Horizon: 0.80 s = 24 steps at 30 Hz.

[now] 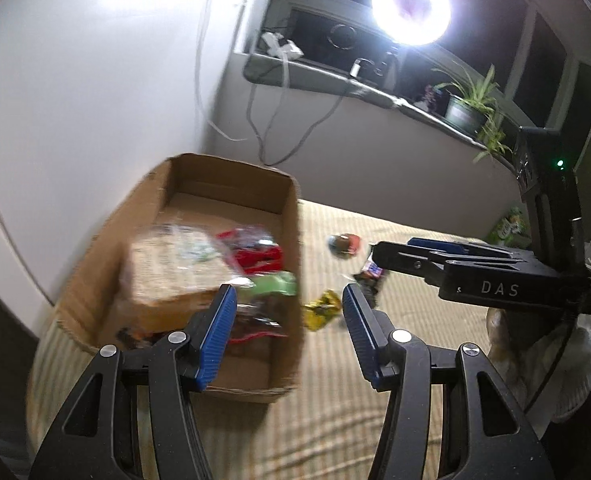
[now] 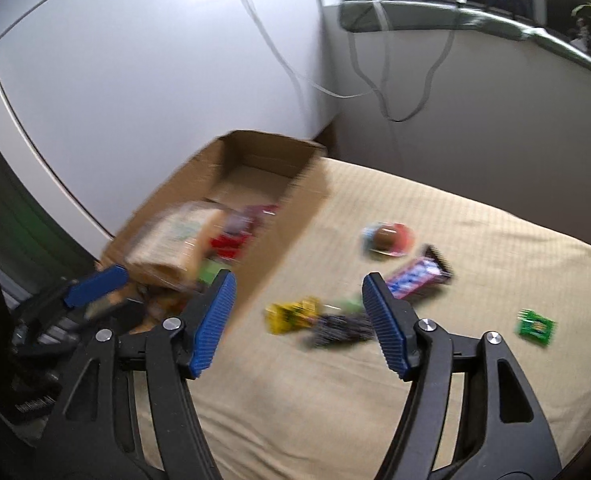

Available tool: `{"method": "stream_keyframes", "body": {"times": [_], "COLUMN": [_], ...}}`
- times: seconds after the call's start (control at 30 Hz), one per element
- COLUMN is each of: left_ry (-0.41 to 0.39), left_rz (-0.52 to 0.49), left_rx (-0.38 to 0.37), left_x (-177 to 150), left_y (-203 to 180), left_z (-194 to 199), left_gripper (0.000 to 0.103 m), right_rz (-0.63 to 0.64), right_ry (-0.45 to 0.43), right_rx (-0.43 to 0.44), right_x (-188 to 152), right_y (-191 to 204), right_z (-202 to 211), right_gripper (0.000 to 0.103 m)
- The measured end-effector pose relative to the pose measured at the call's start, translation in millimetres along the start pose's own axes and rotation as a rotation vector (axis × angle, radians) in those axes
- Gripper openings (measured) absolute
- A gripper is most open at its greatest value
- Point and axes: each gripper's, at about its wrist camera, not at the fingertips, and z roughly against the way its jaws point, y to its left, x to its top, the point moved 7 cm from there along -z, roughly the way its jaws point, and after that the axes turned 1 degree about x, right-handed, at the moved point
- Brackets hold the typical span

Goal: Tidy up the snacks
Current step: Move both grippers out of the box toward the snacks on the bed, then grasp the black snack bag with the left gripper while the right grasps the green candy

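An open cardboard box (image 1: 231, 182) stands on a beige striped cover and holds a tan bag (image 1: 167, 268), red packs (image 1: 255, 258) and a green pack (image 1: 277, 284). My left gripper (image 1: 289, 314) hovers open over the box's near right corner with nothing between its pads. To the right of the box (image 2: 291, 220) lie loose snacks: a yellow packet (image 2: 291, 314), a dark packet (image 2: 341, 328), a purple bar (image 2: 419, 274), a round red and blue sweet (image 2: 387, 238) and a small green pack (image 2: 535, 326). My right gripper (image 2: 299, 298) hangs open and empty above the yellow and dark packets.
A white wall runs behind the box, with cables (image 1: 263, 120) hanging from a grey sill. A ring light (image 1: 411, 6) and a potted plant (image 1: 471, 104) sit on the sill. A gloved hand (image 1: 535, 364) holds the right gripper (image 1: 391, 249). Bare cover (image 2: 335, 420) lies in front.
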Motion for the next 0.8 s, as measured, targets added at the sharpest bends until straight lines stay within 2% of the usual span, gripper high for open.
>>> {"method": "stream_keyframes", "body": {"times": [0.17,0.5,0.7,0.8], "left_ry": [0.016,0.116,0.165,0.179], "left_rz": [-0.042,-0.114,-0.142,-0.143], "left_rx": [-0.04,-0.109,-0.09,-0.085], "left_x": [-2.8,-15.9,-19.9,-16.5], "left_y": [-29.9,-83.8,-96.2,-98.2], "left_z": [-8.9,-52.0,-83.3,-97.1], "left_gripper": [0.053,0.053,0.053,0.053], "right_rz": [-0.014,-0.052,-0.061,-0.074], "right_ry": [-0.004,0.041,0.06,0.073], "right_rx": [-0.091,-0.168,-0.169,-0.143], "right_x": [-17.7,-54.1,-60.8,-61.3], "right_y": [-57.1,-152.6,-183.6,-191.6], "right_z": [21.4,40.9,40.7,34.2], "right_gripper": [0.074,0.074,0.063,0.059]}}
